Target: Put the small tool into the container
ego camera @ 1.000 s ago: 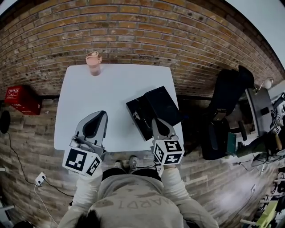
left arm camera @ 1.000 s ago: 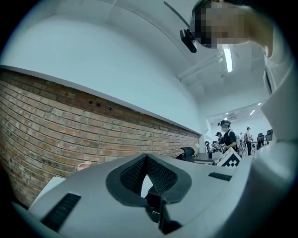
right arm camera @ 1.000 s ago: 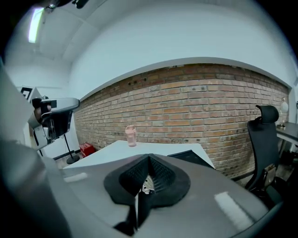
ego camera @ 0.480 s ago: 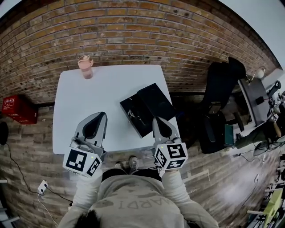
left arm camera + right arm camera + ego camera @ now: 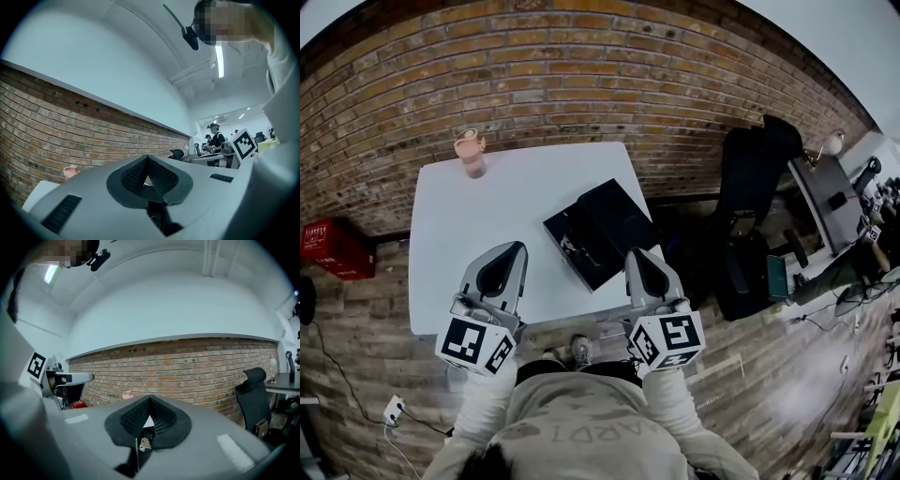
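Open office: brick wall (image 5: 581, 75), swivel chair (image 5: 255, 392), desks (image 5: 825, 197), strip lights (image 5: 219, 61).

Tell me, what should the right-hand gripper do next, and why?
Probably open the fingers of the right gripper and ease forward toward the black case: its fingers are shut, short of the case, where a small pale item seems to lie.

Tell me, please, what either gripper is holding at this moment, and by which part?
Nothing is held: the left gripper and the right gripper both have their jaws shut together, with nothing between the pads.
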Motion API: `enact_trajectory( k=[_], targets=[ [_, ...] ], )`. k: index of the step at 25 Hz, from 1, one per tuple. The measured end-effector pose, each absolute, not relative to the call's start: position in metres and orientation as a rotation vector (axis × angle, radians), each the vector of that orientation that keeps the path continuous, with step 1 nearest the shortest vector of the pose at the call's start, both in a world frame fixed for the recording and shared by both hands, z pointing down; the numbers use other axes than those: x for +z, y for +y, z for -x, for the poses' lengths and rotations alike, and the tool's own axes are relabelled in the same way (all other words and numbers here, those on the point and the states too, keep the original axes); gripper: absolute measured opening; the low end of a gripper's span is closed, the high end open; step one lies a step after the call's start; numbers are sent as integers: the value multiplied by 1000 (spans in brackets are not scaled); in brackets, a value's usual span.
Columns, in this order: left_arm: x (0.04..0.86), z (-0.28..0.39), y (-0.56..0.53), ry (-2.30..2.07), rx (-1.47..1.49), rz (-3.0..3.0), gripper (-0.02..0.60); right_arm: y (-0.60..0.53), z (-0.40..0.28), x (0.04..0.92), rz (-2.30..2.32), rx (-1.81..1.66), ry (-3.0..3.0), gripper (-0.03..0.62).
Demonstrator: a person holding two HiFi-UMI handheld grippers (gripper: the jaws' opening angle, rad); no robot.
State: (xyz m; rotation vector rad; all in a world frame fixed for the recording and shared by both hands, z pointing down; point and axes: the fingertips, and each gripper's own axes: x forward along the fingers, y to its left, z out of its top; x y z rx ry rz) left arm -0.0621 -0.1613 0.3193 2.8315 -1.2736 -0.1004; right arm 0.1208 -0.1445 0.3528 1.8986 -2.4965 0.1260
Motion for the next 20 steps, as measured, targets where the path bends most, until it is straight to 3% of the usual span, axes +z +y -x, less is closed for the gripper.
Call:
enact_trajectory(
  k=[20],
  targets=[
    [308,50,-155,-1223,-117,-2876,6,-119,-131,313,-1990,-7,-2508,11]
  ],
)
